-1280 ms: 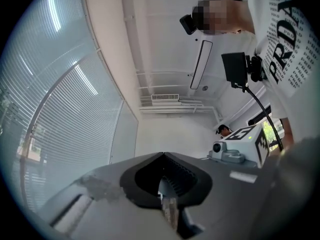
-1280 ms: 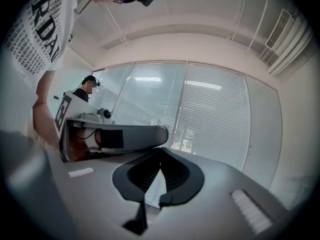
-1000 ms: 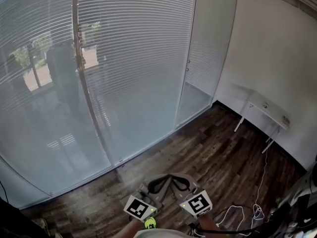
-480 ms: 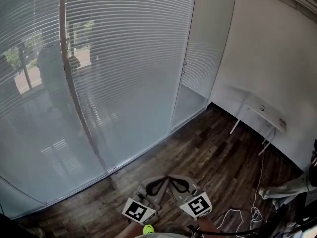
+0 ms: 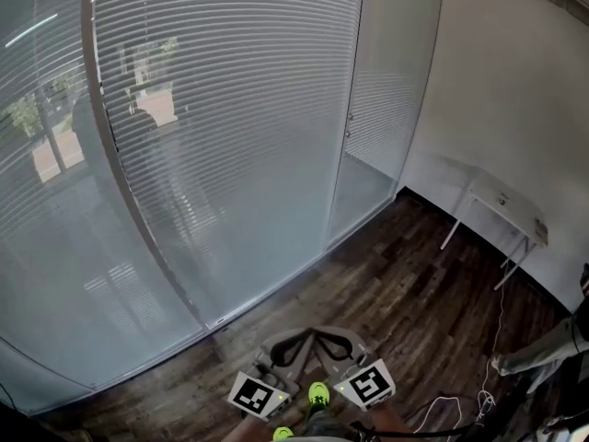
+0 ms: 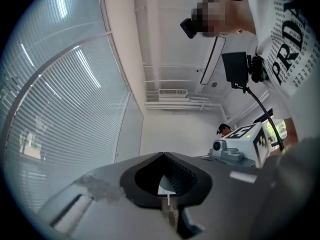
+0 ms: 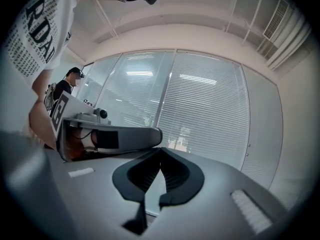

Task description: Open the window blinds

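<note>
Closed white horizontal blinds cover a tall glass wall ahead; daylight and trees show faintly through the slats. The same blinds fill the left of the left gripper view and the middle of the right gripper view. Both grippers are held side by side low in the head view, well short of the blinds. My left gripper is shut with nothing in it, its tips meeting. My right gripper is likewise shut and empty. No cord or wand is visible near them.
A grey vertical frame post divides the glass. A narrow blind-covered door panel stands at the right, then a white wall with a small white table. Cables lie on the dark wood floor. Another person stands behind.
Both grippers and the head view have moved along the floor toward the blinds; the frame post has slid left in the view. A green shoe now shows between the marker cubes.
</note>
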`<act>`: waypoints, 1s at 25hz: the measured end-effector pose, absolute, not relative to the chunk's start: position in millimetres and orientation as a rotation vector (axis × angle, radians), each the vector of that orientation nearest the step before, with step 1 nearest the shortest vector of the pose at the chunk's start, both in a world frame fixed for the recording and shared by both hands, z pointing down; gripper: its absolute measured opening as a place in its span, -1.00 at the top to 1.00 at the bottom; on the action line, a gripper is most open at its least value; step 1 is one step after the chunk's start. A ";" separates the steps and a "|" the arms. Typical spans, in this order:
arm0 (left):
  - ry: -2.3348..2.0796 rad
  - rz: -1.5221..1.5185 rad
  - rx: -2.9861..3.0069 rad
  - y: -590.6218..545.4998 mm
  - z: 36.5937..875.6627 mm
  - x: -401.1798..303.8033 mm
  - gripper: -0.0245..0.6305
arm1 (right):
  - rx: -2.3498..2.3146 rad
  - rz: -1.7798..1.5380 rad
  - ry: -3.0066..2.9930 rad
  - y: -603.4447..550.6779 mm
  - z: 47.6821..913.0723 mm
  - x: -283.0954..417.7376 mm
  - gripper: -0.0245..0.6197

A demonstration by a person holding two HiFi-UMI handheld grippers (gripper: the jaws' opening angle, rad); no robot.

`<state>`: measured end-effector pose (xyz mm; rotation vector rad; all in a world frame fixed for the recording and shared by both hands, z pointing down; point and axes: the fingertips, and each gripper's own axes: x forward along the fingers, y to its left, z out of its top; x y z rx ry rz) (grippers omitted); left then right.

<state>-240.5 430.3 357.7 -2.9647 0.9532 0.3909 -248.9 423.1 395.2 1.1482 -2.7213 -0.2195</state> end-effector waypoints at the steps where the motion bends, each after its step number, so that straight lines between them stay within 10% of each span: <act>1: 0.964 0.396 -2.959 430.2 356.7 -239.4 0.95 | 1.140 -0.223 -2.728 422.5 395.2 -248.2 0.90; 25: 1.027 0.309 -2.886 271.9 402.0 -117.2 0.95 | 1.039 -0.316 -2.760 267.8 429.4 -126.3 0.90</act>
